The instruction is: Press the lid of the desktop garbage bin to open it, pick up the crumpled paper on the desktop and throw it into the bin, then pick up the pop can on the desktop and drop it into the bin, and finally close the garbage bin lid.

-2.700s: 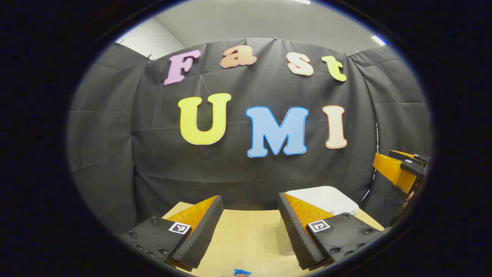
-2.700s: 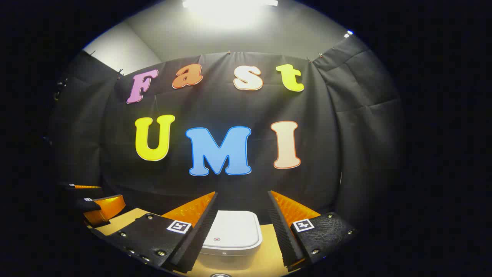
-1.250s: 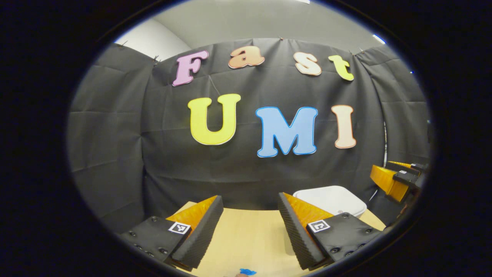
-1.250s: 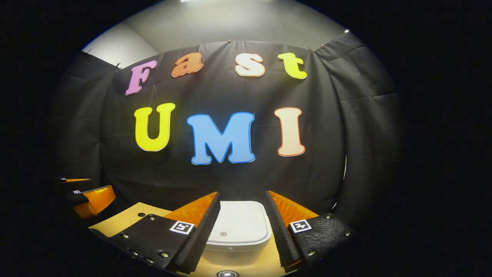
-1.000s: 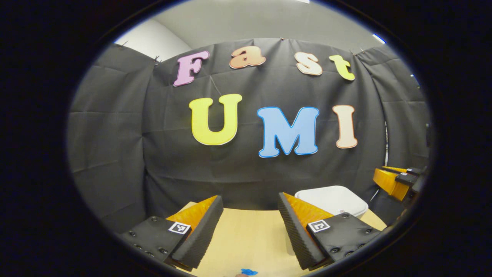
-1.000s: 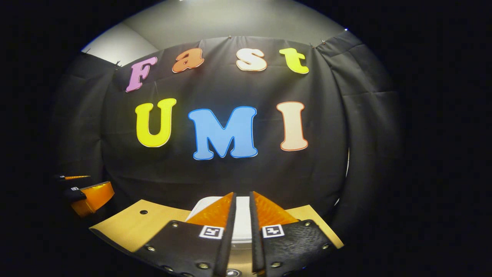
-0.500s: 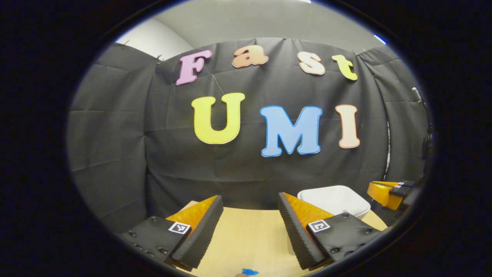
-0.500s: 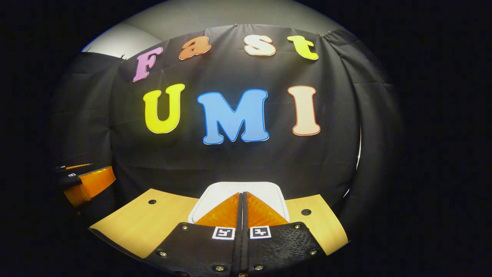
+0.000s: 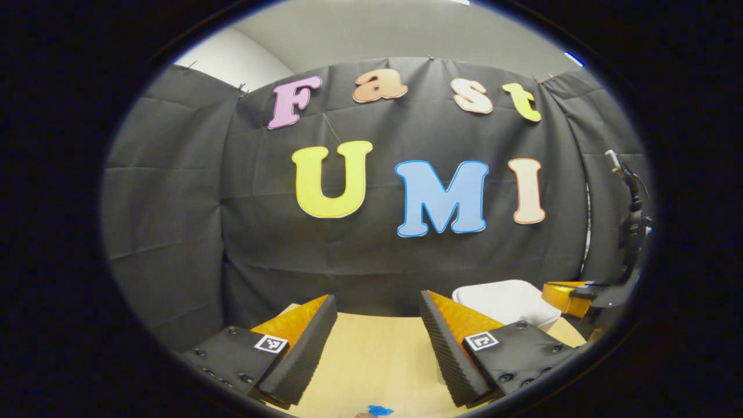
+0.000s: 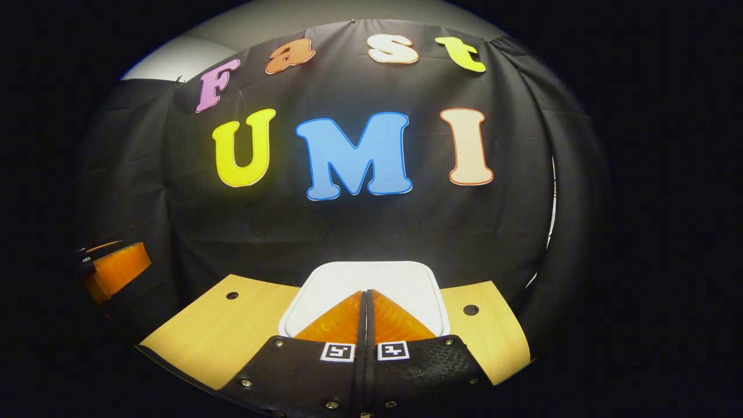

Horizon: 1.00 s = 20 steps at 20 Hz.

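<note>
Bench (image 10: pixel 220 342): pale wood, carrying the bin at its far side against the booth wall.
Garbage bin lid (image 10: pixel 371 278): white, smooth, rigid plastic, lying flat and closed; probably a spring latch, best pressed near its front edge.
Right hand-held gripper (image 10: pixel 365 292): fingers closed together on nothing, tips pointing down over the lid; contact cannot be told.
Left hand-held gripper (image 9: pixel 378 307): fingers wide apart, empty, above bare bench, left of the bin.
Blue scrap (image 9: pixel 380 411): at the near edge, too small to identify.

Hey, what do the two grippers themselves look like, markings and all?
Each gripper, left and right, has two wedge-shaped fingers tapering forward, with ridged inner faces on the left. Behind them sit textured black plates fixed with round screws, each carrying a small square black-and-white tag.
</note>
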Tool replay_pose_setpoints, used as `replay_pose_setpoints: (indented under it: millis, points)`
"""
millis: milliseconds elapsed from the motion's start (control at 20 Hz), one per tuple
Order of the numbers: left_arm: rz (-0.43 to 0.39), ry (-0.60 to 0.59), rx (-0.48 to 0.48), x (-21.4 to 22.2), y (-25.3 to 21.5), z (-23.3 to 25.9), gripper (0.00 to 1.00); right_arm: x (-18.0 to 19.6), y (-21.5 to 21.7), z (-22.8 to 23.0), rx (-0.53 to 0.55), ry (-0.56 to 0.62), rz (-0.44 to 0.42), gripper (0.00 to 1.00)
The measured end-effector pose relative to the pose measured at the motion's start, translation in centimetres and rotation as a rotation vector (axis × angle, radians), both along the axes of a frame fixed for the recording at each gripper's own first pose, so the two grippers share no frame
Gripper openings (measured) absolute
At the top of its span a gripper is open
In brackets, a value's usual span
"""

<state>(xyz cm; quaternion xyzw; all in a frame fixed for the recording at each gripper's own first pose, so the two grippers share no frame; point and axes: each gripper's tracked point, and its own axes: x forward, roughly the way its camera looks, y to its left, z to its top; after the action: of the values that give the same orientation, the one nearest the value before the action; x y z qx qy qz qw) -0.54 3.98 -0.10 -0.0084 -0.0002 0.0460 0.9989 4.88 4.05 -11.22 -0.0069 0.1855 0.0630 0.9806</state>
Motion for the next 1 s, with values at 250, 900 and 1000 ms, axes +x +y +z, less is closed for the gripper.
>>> replay_pose_setpoints:
  millis: [250,900,1000]
  points:
    - [0.008,0.003,-0.007,0.1,0.1,-0.2,1.00,0.6,0.2,-1.7,-0.018,0.031,0.001,0.00]
    - [0.007,0.027,-0.024,0.8,-0.3,-0.7,1.00,-0.5,0.2,-5.3,-0.026,0.093,-0.001,0.00]
    - [0.005,0.025,-0.026,0.8,-0.6,-0.7,1.00,-0.5,0.2,-5.4,-0.062,0.077,0.003,0.01]
